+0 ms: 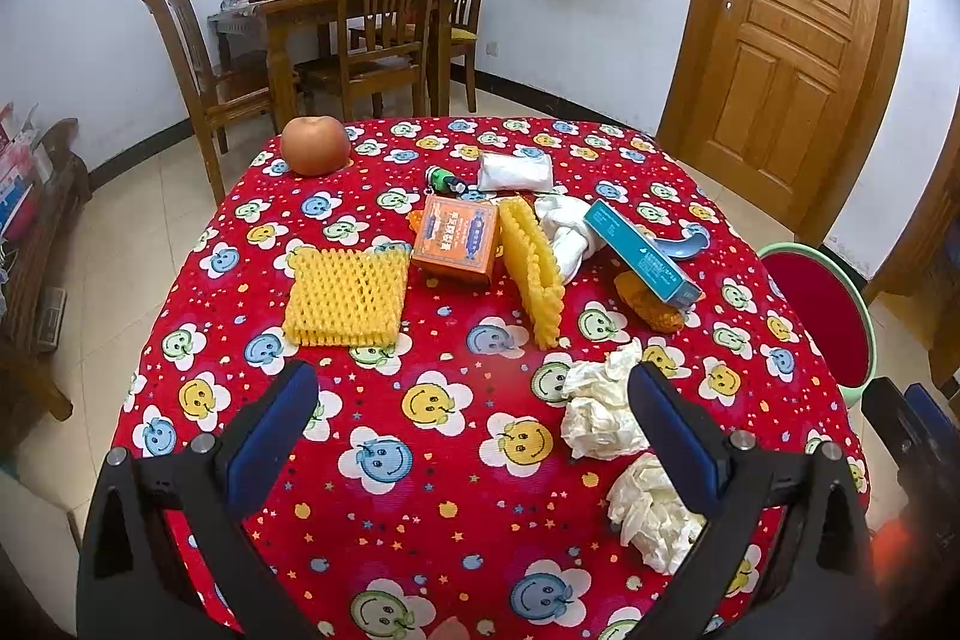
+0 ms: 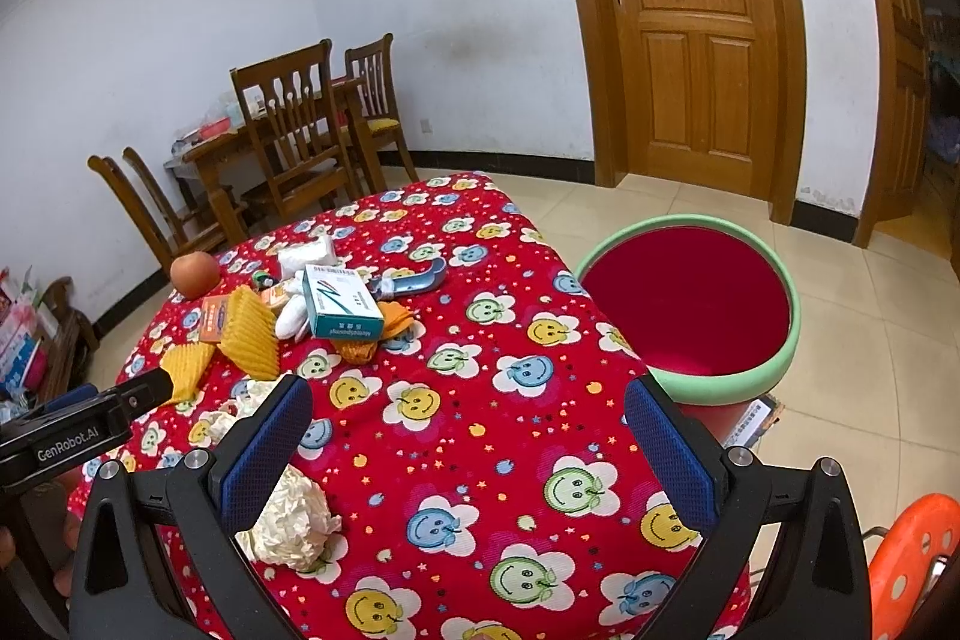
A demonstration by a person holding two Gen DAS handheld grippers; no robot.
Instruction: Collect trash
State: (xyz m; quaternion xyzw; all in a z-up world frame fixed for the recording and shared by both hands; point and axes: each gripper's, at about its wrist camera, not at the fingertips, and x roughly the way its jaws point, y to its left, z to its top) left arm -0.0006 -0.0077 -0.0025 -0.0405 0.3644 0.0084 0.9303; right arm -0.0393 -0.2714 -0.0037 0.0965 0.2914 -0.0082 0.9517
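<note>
Both wrist views look down across the table, sharing its clutter.

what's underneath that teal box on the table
The teal box lies tilted across an orange foam net and the white cloth, its far end beside the blue handle. Whatever else it covers is hidden.

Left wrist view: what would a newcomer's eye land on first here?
The loud red smiley-flower tablecloth fills the frame. Mid-table sits a clutter of yellow foam fruit nets, an orange box and a teal box, with crumpled tissues nearer, by the open left gripper. An apple stands alone at the far left corner.
</note>
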